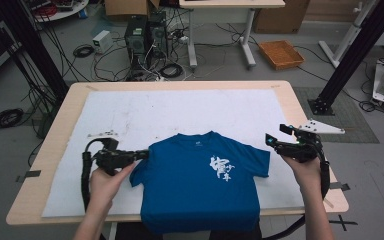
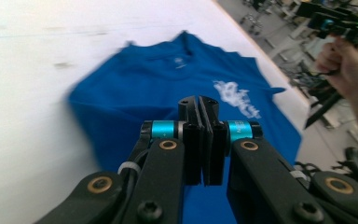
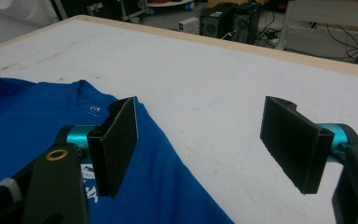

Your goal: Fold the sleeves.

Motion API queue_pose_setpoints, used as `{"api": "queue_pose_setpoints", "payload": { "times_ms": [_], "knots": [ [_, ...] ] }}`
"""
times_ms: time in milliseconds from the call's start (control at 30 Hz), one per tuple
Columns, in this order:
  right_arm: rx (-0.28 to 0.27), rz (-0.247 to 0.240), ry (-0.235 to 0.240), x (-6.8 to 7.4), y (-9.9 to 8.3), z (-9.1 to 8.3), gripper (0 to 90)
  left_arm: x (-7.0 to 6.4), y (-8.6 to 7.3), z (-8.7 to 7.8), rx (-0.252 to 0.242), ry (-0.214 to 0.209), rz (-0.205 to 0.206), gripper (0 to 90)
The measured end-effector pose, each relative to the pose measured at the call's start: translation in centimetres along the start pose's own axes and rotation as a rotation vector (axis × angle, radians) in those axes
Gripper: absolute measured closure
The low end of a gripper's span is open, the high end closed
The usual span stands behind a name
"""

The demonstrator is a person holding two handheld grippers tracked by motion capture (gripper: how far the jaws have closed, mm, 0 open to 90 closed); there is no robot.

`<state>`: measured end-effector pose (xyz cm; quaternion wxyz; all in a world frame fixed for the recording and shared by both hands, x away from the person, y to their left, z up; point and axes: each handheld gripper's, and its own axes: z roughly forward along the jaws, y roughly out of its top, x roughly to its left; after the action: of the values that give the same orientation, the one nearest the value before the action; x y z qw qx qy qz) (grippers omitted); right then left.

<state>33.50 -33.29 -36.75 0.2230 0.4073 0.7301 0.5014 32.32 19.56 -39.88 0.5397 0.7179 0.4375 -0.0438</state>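
Observation:
A blue T-shirt (image 1: 200,185) with white print lies face up on the white mat (image 1: 180,107), its hem hanging over the table's near edge. My left gripper (image 1: 142,154) is shut, its tip at the edge of the shirt's left sleeve. In the left gripper view its jaws (image 2: 199,100) press together above the shirt (image 2: 140,93), and no cloth shows between them. My right gripper (image 1: 276,134) stands open just right of the right sleeve. In the right gripper view its jaws (image 3: 200,121) are wide apart over bare mat, with the shirt (image 3: 28,116) at the left.
The mat covers most of the wooden table (image 1: 55,132). Beyond the far edge are computer towers (image 1: 145,35), cables and an orange tray (image 1: 281,54) on the floor. Black frame posts (image 1: 352,55) stand at both sides.

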Motion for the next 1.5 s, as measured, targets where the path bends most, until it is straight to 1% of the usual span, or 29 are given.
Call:
{"api": "queue_pose_setpoints", "payload": {
  "times_ms": [100,133,167,200,300,467,533,600,633,667,700,733,800,833,867,900,933,967,1000,1033,1067,1100,1133,1167,1200,1267,1333,1400,1500],
  "knots": [
    [-0.002,0.000,-0.004,0.0,0.1,-0.2,27.2,-1.1,0.2,2.5,0.031,-0.020,-0.003,88.2],
    [-0.007,0.001,-0.005,-0.1,0.1,-0.3,27.2,-1.4,0.2,3.2,0.042,-0.025,0.003,88.2],
    [-0.007,0.001,-0.005,-0.1,0.1,-0.3,27.2,-1.7,0.2,3.9,0.048,-0.022,0.002,88.2],
    [-0.008,-0.003,-0.007,-0.2,0.1,-0.3,27.2,-1.8,0.2,4.6,0.056,-0.018,0.010,88.2],
    [-0.002,-0.003,-0.008,-0.2,0.0,-0.3,27.2,-2.1,0.1,6.4,0.069,-0.022,0.005,88.2],
    [0.008,-0.002,-0.012,-0.2,-0.1,-0.1,27.2,-2.3,0.0,8.4,0.089,-0.032,0.002,88.2],
    [0.011,0.000,-0.013,-0.3,-0.2,0.1,27.2,-2.5,-0.1,9.0,0.102,-0.040,0.015,88.2],
    [0.018,0.002,-0.015,-0.3,-0.3,0.2,27.2,-2.7,-0.2,9.3,0.098,-0.050,0.051,87.9],
    [0.023,0.005,-0.017,-0.4,-0.4,0.3,27.2,-2.7,-0.2,9.4,0.098,-0.050,0.056,70.0],
    [0.023,0.005,-0.017,-0.4,-0.4,0.3,27.2,-2.7,-0.1,9.4,0.088,-0.052,0.061,70.0],
    [0.032,0.018,-0.028,-0.5,-0.5,0.4,27.2,-2.7,-0.1,9.3,0.075,-0.050,0.075,58.4],
    [0.032,0.018,-0.028,-0.5,-0.5,0.4,27.2,-2.9,0.0,9.0,0.053,-0.035,0.094,58.4],
    [0.038,0.039,-0.030,-0.7,-0.7,0.4,29.1,-3.0,0.0,8.1,0.020,-0.009,0.148,48.1],
    [0.048,0.056,-0.036,-0.9,-0.9,0.3,35.7,-3.0,0.1,6.8,-0.014,0.020,0.202,46.5],
    [0.055,0.067,-0.036,-1.0,-1.0,0.3,37.4,-3.0,0.1,6.8,-0.014,0.020,0.202,45.9],
    [0.063,0.076,-0.032,-1.3,-1.1,0.4,40.2,-2.9,0.1,6.1,-0.033,0.045,0.232,44.1],
    [0.063,0.076,-0.032,-1.3,-1.1,0.4,40.2,-2.9,0.0,5.3,-0.050,0.073,0.258,44.1],
    [0.090,0.104,-0.025,-1.7,-1.5,0.5,46.9,-2.4,-0.1,3.5,-0.079,0.121,0.301,43.1],
    [0.090,0.104,-0.025,-1.7,-1.5,0.5,46.9,-2.4,-0.1,3.5,-0.079,0.121,0.301,42.9],
    [0.120,0.127,-0.032,-2.1,-2.0,0.8,51.1,-2.1,-0.2,2.9,-0.088,0.130,0.309,42.7],
    [0.148,0.144,-0.027,-2.4,-2.4,1.1,52.5,-1.7,-0.3,1.9,-0.103,0.151,0.315,42.1],
    [0.148,0.144,-0.027,-2.4,-2.4,1.1,52.5,-1.3,-0.4,1.3,-0.111,0.165,0.314,42.1],
    [0.160,0.155,-0.026,-2.5,-2.6,1.2,53.2,-0.9,-0.6,0.5,-0.121,0.180,0.304,41.9],
    [0.203,0.173,-0.028,-2.9,-3.2,1.7,55.6,-0.4,-0.7,-0.2,-0.133,0.194,0.303,41.9],
    [0.203,0.173,-0.028,-2.9,-3.2,1.7,55.6,0.1,-0.9,-0.9,-0.146,0.203,0.296,41.9],
    [0.234,0.194,-0.037,-3.1,-3.7,2.3,58.8,1.0,-1.0,-2.2,-0.166,0.215,0.271,41.8],
    [0.267,0.215,-0.042,-3.4,-4.3,2.9,61.4,1.6,-1.2,-3.0,-0.176,0.229,0.256,41.9],
    [0.297,0.232,-0.042,-3.6,-4.9,3.4,63.5,2.2,-1.3,-3.6,-0.190,0.230,0.240,41.8],
    [0.311,0.245,-0.030,-3.8,-5.5,3.8,65.8,2.6,-1.5,-3.9,-0.196,0.232,0.220,41.9]
  ]
}}
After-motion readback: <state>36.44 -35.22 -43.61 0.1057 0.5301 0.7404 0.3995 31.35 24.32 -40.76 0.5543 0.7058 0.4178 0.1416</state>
